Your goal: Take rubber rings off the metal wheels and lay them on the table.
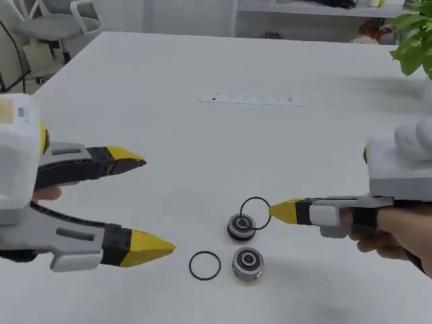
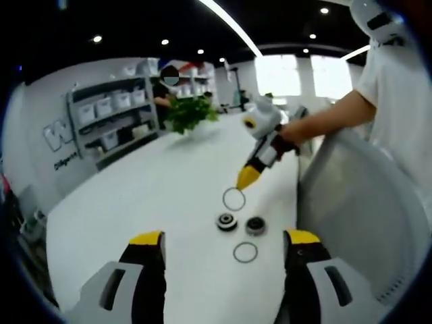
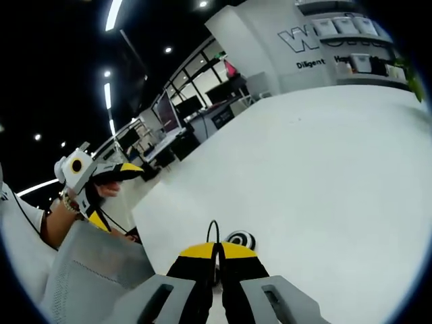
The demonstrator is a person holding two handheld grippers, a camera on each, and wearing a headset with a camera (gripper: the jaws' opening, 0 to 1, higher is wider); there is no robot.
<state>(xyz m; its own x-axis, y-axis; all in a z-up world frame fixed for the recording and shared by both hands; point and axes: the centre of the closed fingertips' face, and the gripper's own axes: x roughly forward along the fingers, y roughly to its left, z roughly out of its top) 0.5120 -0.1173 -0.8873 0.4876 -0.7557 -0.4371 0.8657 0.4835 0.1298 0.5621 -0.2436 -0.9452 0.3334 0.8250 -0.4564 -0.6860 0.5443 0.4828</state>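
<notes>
Step in hand: ring removal. Your right gripper (image 1: pixel 273 210): jaws clamped on rubber ring (image 1: pixel 255 198), apparently free of the wheel (image 1: pixel 241 226) just below their tips. Left gripper (image 1: pixel 160 204): jaws apart. Next: lay it on bare table (image 1: pixel 202 135).

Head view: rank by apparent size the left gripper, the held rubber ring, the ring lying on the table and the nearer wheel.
1. The left gripper, largest by far, though nearest the camera.
2. Then the held ring, the lying ring and the nearer wheel: too alike to rank.

Left hand-held gripper (image 1: pixel 156 204) spread, right one (image 1: pixel 272 211) seemingly pinched
</notes>
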